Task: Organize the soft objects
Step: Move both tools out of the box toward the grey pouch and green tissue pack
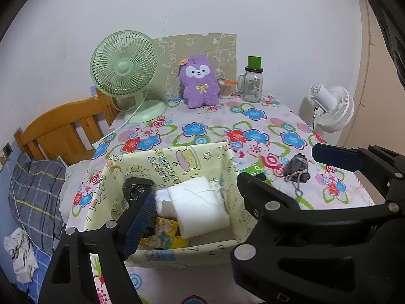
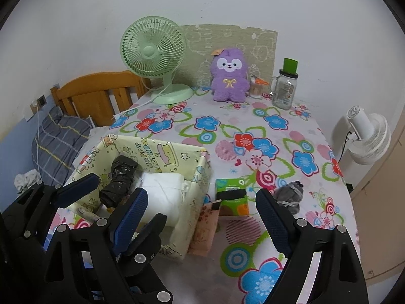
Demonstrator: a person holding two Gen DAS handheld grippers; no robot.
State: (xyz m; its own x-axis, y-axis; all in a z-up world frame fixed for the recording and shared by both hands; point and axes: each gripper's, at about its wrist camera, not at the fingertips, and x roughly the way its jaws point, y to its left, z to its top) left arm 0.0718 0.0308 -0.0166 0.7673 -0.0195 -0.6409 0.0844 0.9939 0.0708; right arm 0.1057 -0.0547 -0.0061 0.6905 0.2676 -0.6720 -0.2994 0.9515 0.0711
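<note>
Your left gripper point(image 1: 202, 195) is wide open above the box point(image 1: 202, 252); white roll point(image 1: 200, 202) inside, nothing gripped.

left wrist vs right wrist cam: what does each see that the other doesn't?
Only the left wrist view: the yellow cartoon-print item at the bottom of the fabric storage box, and the crumpled white cloth lying whole on the bed.

Only the right wrist view: the green tissue pack in full and the pink pouch leaning against the box's outer wall.

Both: the box holding the folded white cloth and black bundle, the grey tied bundle, purple plush, green fan, and both grippers open and empty.
</note>
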